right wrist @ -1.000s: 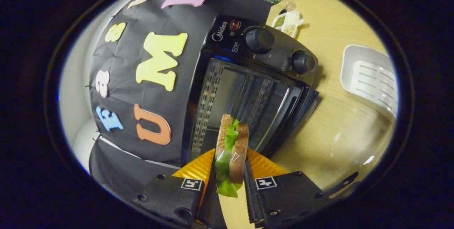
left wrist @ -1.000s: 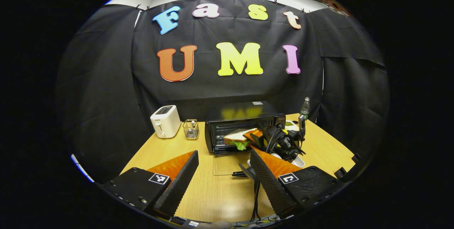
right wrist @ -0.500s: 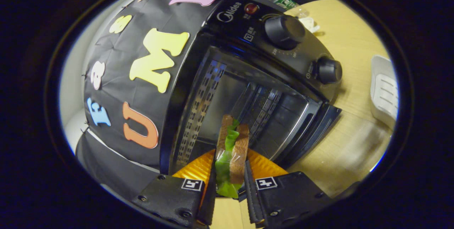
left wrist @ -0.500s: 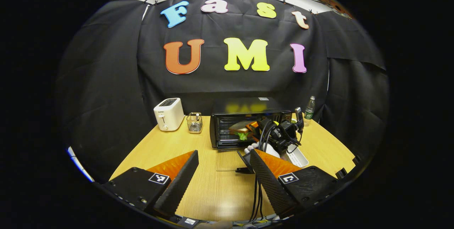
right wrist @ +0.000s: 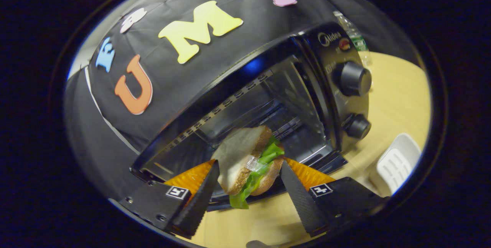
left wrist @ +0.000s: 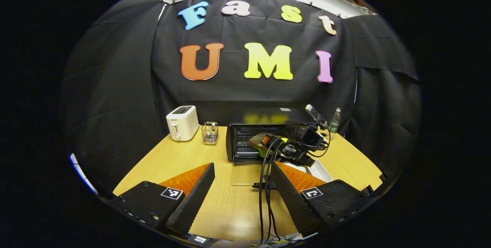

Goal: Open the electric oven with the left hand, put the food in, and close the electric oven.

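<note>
Wooden table (left wrist: 172, 159) holds the oven (right wrist: 291, 98), door down. My right gripper (right wrist: 247, 181) is at its mouth w/ jaws spread wide, sandwich (right wrist: 249, 156) between them, at the opening. Left gripper (left wrist: 241, 186) hangs back, open & empty.

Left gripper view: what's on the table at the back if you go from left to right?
Toaster → small wire basket → oven, open, with the right gripper at its mouth → bottle.
</note>
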### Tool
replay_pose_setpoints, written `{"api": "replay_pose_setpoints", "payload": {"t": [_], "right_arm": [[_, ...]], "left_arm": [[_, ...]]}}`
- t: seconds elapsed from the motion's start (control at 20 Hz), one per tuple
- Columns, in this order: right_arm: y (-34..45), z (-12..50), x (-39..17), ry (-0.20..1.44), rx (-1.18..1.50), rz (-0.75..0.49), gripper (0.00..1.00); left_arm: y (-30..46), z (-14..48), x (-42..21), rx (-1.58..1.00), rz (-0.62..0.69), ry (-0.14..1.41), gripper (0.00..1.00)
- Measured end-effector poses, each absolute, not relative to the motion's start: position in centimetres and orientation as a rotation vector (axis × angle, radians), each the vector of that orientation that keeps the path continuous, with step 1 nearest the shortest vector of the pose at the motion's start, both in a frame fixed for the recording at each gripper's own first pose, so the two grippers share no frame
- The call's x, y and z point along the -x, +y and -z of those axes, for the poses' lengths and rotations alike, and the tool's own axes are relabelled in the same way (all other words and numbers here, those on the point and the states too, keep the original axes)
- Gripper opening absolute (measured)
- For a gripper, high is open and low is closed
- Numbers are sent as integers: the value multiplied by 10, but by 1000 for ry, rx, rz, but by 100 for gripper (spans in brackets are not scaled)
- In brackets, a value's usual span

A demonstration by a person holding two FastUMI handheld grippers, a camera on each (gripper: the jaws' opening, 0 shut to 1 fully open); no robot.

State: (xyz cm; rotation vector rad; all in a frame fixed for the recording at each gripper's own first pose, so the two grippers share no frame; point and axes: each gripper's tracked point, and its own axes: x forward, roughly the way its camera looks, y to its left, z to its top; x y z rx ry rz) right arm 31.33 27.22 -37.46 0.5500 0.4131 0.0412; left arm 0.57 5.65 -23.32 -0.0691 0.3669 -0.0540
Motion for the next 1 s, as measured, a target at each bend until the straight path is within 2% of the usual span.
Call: {"api": "replay_pose_setpoints", "payload": {"t": [0.05,0.2,0.25,0.3,0.4,0.45,0.55,0.6,0.65,0.7,0.85,0.9,1.0], "right_arm": [[269,372,-312,410,-495,-36,96],[260,370,-310,403,-341,-31,95],[257,368,-306,399,-315,-33,100],[252,366,-303,395,-305,-38,96],[248,352,-291,380,-293,-56,96],[245,344,-285,367,-278,-73,100],[232,323,-267,340,-217,-94,100],[221,307,-257,316,-180,-98,96],[211,292,-247,292,-160,-104,100],[198,278,-235,269,-138,-100,96],[157,239,-197,215,-85,-83,96],[141,224,-184,196,-71,-80,100],[106,204,-164,172,-31,-59,96]], "left_arm": [[57,232,-8,65,51,361,96],[54,232,-9,63,51,348,96],[54,230,-9,65,49,344,96],[53,229,-10,68,50,338,96],[51,228,-12,61,50,324,96],[50,229,-12,55,50,318,96],[49,230,-14,54,49,298,96],[49,231,-16,49,48,287,96],[49,234,-17,40,43,286,96],[49,240,-18,34,40,286,96],[41,260,-26,18,38,303,96],[37,268,-29,15,39,309,96],[25,284,-32,6,45,325,96]]}}
